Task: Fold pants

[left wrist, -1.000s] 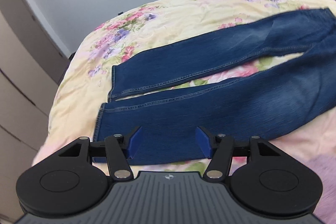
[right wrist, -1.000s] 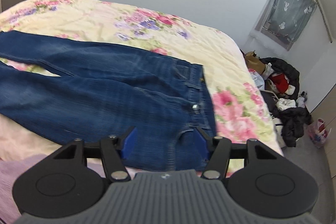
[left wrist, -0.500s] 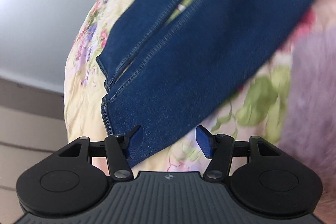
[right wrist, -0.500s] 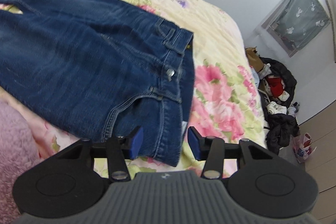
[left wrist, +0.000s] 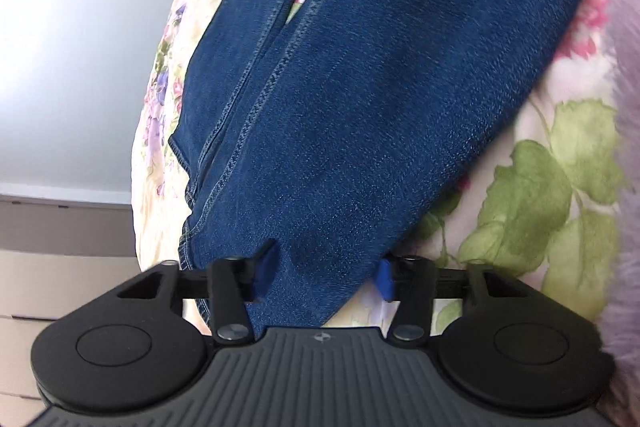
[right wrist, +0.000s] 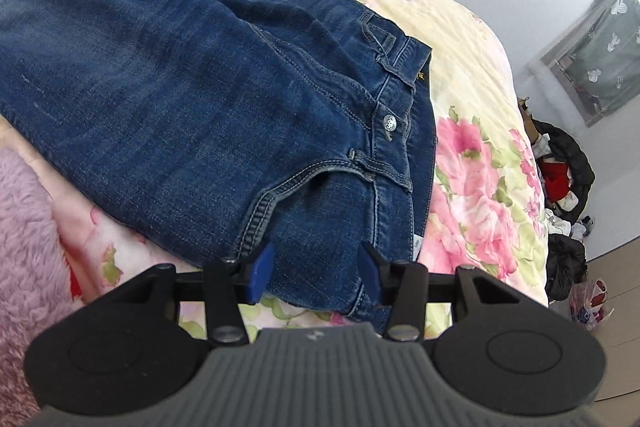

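the jeans (right wrist: pixel 192 95) lie flat on the bed (right wrist: pixel 472 155), long axis running from the cuff at the left gripper (left wrist: pixel 325 275) to the waistband at the right gripper (right wrist: pixel 314 269). both grippers are spread wide and hold nothing, each straddling the near edge of the denim. each end has its own gripper, so neither need cross over.

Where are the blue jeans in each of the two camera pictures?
Left wrist view: the jeans show their two legs, running from the top middle down to the hem between the open left gripper.
Right wrist view: the jeans show their waist end, filling the upper left and reaching the open right gripper.
Shared landmark: the floral bedspread under the jeans.
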Demonstrator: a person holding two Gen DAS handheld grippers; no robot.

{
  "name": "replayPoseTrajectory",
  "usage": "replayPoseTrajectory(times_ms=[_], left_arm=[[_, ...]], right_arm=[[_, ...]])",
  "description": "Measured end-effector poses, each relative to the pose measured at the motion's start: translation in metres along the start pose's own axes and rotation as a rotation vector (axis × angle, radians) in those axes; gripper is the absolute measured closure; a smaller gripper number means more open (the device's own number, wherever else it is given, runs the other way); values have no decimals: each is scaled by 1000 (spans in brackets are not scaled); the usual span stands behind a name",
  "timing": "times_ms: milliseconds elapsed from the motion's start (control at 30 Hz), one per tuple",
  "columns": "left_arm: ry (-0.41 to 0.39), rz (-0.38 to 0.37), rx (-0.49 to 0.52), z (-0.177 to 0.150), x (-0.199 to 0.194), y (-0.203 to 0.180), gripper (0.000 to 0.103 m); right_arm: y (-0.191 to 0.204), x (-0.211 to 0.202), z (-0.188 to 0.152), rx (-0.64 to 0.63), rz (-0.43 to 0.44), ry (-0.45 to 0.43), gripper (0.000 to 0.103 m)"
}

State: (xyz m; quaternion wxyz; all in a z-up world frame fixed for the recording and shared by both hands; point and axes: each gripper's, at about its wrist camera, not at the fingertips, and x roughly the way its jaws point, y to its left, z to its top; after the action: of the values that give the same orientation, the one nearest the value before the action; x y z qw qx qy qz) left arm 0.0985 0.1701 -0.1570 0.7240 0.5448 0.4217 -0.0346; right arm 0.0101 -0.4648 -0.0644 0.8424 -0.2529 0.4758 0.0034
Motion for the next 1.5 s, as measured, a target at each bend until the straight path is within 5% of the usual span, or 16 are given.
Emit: replayPoseTrajectory(times_ms=[200, 367, 933, 1200, 1500], left_arm=[[-6, 23, -147, 13, -9, 20, 86], [-26, 52, -273, 27, -21, 46, 93], [77, 115, -367, 46, -50, 67, 94], [107, 117, -433, 42, -55, 71, 94], [59, 174, -578, 43, -62, 91, 98]], right_arm=[[2, -1, -1, -65, -3, -6, 60], [0, -8, -6, -133, -14, -4, 60], [35, 7, -44, -569, -2, -47, 61], [36, 16, -50, -580, -51, -85, 94], [22, -31, -30, -432, -137, -188, 101]])
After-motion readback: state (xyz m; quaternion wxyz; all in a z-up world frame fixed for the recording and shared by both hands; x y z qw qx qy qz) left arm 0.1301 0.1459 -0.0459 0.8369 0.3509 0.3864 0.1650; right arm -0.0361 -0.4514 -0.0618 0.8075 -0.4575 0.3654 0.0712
